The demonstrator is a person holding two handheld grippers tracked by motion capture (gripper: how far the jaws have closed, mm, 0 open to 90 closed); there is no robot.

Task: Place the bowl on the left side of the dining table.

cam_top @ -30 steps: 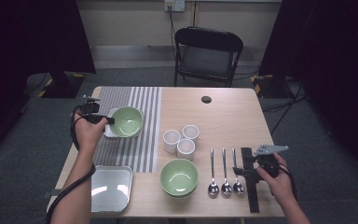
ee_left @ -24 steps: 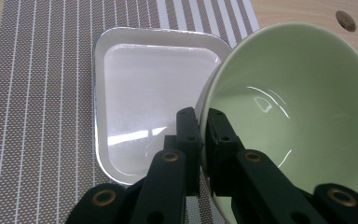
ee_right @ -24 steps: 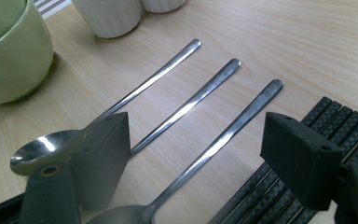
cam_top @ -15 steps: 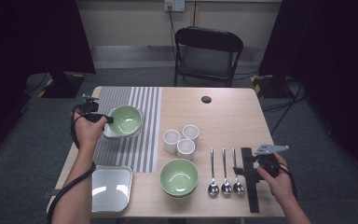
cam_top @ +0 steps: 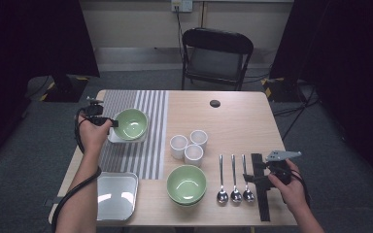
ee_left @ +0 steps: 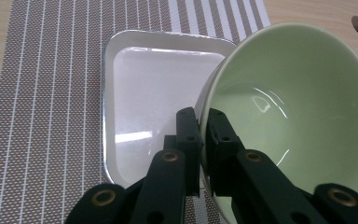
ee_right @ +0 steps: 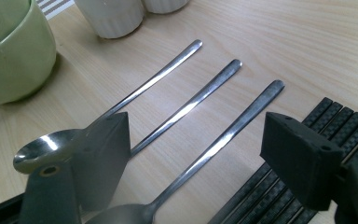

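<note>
Over the striped mat (cam_top: pixel 141 145), the left gripper (ee_left: pixel 203 135) tilts the green bowl (ee_left: pixel 298 116) sideways.

The green bowl (cam_top: pixel 131 124), clamped by its rim in the left gripper (cam_top: pixel 108 122), drifted slightly toward the person's side and settled lower over the white square dish (cam_top: pixel 115 137) just below the jaws. It also tipped a little, its mouth turning more toward the gripper, and the left hand (cam_top: pixel 93 134) shifted with it.

Bright, sharp table amid dark surroundings
</note>
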